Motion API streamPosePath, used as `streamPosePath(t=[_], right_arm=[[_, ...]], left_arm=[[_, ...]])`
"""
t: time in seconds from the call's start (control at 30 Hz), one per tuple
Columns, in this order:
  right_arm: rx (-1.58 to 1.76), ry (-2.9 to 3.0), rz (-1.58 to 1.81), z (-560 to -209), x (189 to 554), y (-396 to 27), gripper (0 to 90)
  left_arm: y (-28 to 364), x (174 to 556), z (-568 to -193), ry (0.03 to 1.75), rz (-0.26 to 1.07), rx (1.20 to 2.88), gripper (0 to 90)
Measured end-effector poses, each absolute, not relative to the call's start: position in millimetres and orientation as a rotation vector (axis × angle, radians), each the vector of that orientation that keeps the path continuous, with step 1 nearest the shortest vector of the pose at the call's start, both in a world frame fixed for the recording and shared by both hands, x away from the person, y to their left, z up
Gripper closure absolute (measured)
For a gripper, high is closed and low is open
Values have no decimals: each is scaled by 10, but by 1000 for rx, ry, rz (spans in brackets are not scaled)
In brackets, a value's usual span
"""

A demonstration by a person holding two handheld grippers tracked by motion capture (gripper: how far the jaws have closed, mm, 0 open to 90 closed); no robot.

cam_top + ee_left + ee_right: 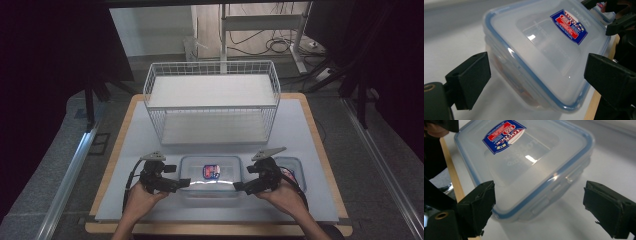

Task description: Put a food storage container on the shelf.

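Left gripper (184,183) and right gripper (239,186), each held in a hand, point inward at the two short ends of a clear plastic container (210,176) with a blue-edged lid and a red-and-blue label (211,171). In the left gripper view the jaws stand wide apart, one on either side of a corner of the container (541,57), with no pad pressing on it. In the right gripper view the jaws are likewise spread, flanking the side that carries the lid latch (542,203), and a gap shows on both sides. The container sits on the grey table mat (145,150) near the person's edge, in front of a white wire rack (212,100) with two shelves. A second, smaller lidded container (290,167) lies just beside the right gripper.

Step in hand, as judged: lining up both tools on the container's ends before any grip. The next move calls for each pair of jaws to advance and close on the rim or latch evenly, so that the box neither slides nor tips.
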State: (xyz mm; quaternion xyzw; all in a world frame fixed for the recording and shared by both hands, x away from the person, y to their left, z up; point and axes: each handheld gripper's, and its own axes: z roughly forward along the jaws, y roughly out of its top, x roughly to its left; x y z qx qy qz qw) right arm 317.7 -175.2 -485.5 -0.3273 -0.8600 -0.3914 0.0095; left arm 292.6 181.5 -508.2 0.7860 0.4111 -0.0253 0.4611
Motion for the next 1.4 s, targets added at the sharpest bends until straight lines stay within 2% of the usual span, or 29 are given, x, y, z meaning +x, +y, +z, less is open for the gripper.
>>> streamPosePath(t=[0.2, 0.3, 0.5, 0.63, 0.77, 0.93, 0.97, 1.13, 1.4], right_arm=[[-1087, -2518, -1180, -4947, 3300, -1689, 97], [-1106, -2447, -1165, -4991, 3344, -1673, 99], [-1129, -2376, -1185, -4996, 3306, -1753, 206], [-1117, -2384, -1194, -4978, 3254, -1778, 245], [-1110, -2375, -1243, -4939, 3180, -1840, 338], [-1110, -2347, -1293, -4941, 3130, -1902, 413], [-1097, -2341, -1311, -4938, 3116, -1924, 439], [-1086, -2335, -1337, -4941, 3079, -1950, 458], [-1095, -2315, -1356, -4962, 3077, -1960, 455]], left_arm=[[1765, 2989, -5219, 1010, -181, 1915, 68], [1768, 2990, -5225, 1024, -196, 1906, 60], [1800, 2896, -5182, 1045, -178, 1900, 143], [1825, 2789, -5159, 1037, -147, 1889, 179], [1879, 2686, -5145, 1036, -143, 1861, 273], [1893, 2579, -5156, 1045, -147, 1848, 322], [1911, 2568, -5154, 1048, -153, 1837, 367], [2016, 2580, -5205, 1063, -237, 1747, 454], [2028, 2604, -5221, 1098, -261, 1696, 469]])
